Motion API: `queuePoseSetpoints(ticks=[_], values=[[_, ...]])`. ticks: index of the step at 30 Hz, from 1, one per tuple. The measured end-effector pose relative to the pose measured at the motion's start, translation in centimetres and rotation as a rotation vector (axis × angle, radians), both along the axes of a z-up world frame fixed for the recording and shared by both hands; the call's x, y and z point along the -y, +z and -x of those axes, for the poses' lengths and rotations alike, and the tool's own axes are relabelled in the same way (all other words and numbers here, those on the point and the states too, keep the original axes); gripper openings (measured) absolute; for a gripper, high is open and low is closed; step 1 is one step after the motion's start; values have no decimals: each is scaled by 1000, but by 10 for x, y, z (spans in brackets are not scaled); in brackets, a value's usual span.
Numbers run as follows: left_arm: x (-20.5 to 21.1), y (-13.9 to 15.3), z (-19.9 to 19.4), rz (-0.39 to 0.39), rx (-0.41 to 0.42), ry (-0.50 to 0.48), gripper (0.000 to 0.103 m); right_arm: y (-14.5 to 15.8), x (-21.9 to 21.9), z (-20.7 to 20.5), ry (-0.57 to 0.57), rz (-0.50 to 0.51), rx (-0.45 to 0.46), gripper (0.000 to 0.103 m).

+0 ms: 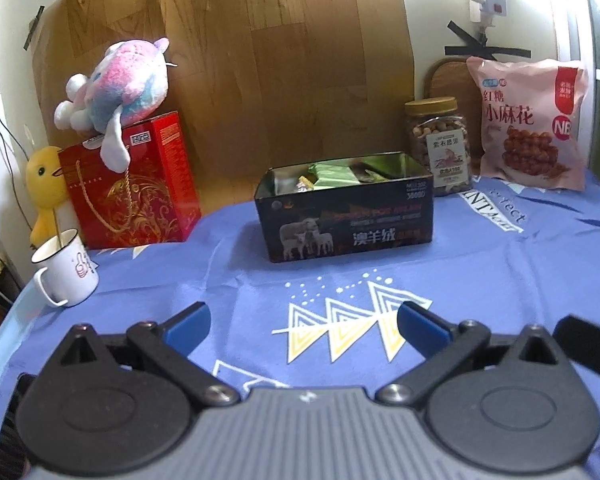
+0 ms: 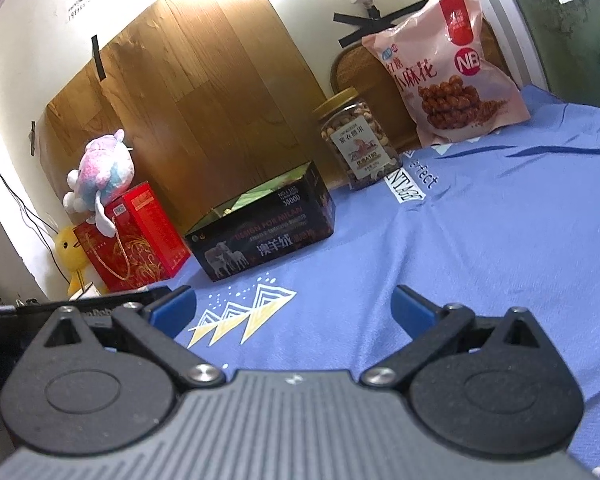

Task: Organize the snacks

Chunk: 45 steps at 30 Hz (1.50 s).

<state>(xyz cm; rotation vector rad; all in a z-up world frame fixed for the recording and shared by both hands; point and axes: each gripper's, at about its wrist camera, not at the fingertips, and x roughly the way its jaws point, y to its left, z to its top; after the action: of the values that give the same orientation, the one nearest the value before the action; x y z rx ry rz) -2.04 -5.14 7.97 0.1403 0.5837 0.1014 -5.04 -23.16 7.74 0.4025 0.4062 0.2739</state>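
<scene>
A black open-topped box (image 1: 346, 216) (image 2: 262, 234) with sheep printed on its front stands mid-table; green and other small snack packets (image 1: 334, 174) lie inside. Behind it to the right stand a clear nut jar (image 1: 438, 144) (image 2: 354, 146) with a gold lid and a pink snack bag (image 1: 534, 124) (image 2: 448, 68) leaning on the wall. My left gripper (image 1: 302, 326) hovers over the blue cloth in front of the box, open, nothing between its blue pads. My right gripper (image 2: 294, 308) is open too, empty, right of the left one.
A red gift box (image 1: 134, 186) (image 2: 134, 238) with a pastel plush toy (image 1: 118, 92) on top stands at the back left, a yellow duck toy (image 1: 46, 184) beside it. A white mug (image 1: 66, 268) sits near the left table edge. A blue tablecloth (image 1: 480, 280) covers the table.
</scene>
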Motion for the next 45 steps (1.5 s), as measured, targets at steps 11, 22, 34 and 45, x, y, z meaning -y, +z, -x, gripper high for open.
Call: queuePoseSetpoints(ticks=[11,22,34,45], values=[[-9,-7,4,-66,-14,60,103,2,-5,2,17,17,14,103],[-7,-9,-5,-123,-15,88,103,2,-2,-1,16,12,5,103],[6,-7,-4,-26,20,5,103,5,5,8,-61,92,24,103],[19,5,5,-1,104,-34,103,6,20,18,-108,112,35,103]])
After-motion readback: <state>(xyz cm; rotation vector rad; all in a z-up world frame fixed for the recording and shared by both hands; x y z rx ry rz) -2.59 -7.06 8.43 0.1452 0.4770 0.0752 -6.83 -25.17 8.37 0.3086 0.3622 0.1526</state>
